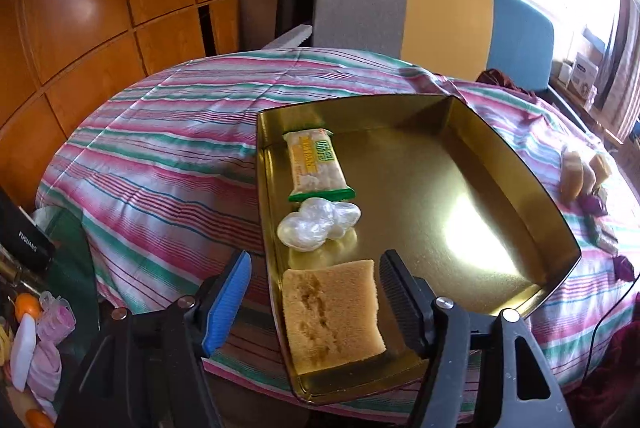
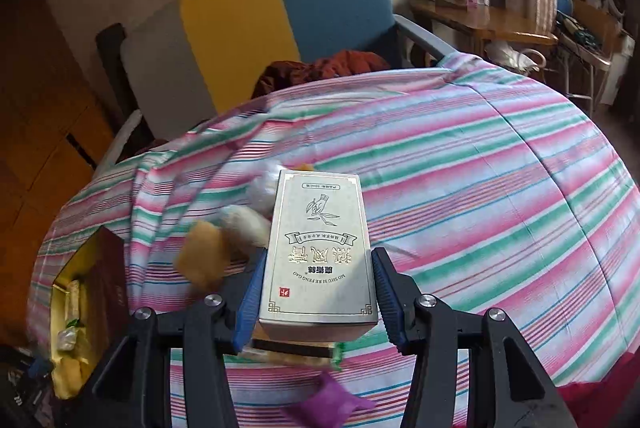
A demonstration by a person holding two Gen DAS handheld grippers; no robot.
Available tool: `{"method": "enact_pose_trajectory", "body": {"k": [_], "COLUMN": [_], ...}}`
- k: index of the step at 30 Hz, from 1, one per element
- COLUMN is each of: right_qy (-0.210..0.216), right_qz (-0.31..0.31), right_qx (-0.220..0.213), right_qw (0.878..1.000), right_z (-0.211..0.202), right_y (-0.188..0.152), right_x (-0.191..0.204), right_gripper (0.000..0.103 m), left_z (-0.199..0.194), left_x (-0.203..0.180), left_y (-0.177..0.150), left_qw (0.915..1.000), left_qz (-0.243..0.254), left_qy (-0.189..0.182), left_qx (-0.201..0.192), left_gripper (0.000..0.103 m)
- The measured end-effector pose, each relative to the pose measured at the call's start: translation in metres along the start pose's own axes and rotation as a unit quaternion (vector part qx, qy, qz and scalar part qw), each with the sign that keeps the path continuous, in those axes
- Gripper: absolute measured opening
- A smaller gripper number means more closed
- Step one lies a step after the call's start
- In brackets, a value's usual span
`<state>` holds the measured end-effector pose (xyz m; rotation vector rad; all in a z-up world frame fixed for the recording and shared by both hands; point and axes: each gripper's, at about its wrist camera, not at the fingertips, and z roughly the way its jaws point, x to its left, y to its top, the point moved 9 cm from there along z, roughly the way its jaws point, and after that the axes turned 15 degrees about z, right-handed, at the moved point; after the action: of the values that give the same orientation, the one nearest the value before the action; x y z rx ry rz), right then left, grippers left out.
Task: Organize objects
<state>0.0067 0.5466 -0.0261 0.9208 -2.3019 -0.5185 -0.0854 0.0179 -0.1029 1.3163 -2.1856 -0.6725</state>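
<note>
Left claw [image 1: 316,302] spread over porous sponge [image 1: 330,314]; right claw [image 2: 316,298] pinching silvery rectangular box [image 2: 318,252]

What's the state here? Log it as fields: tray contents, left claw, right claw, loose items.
tray contents: sponge cake, clear plastic wad, green-trimmed snack packet, in a row along the left wall of the gold tray
left claw: open, astride the cake, pads clear of it
right claw: shut on silver box
loose items: purple packet on striped cloth
</note>
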Motion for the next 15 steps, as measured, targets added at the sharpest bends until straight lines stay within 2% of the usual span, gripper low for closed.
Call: {"method": "enact_pose_trajectory", "body": {"k": [5, 10, 15], "right_qy": [0.085, 0.161, 0.171], "right_qz": [-0.072, -0.154, -0.214], "right_qx": [0.032, 0.102, 0.176], "right_qw": [0.993, 0.969, 0.945], "right_z": [-0.012, -0.005, 0.025], "right_y": [-0.039, -0.117, -0.202], "right_x": [0.108, 0.219, 0.284], "right_gripper": [0.052, 0.052, 0.052], "left_z": [-0.005, -0.013, -0.017], "left_x": [0.02, 0.061, 0.088], "left_y": [0.001, 0.0, -0.004], "left_qw": [0.9991, 0.994, 0.9889], "left_qz": [-0.041, -0.106, -0.144], "left_qy": [-0.003, 0.012, 0.022], "left_qx": [-0.009, -0.022, -0.028], "left_gripper": [0.068, 0.068, 0.066]}}
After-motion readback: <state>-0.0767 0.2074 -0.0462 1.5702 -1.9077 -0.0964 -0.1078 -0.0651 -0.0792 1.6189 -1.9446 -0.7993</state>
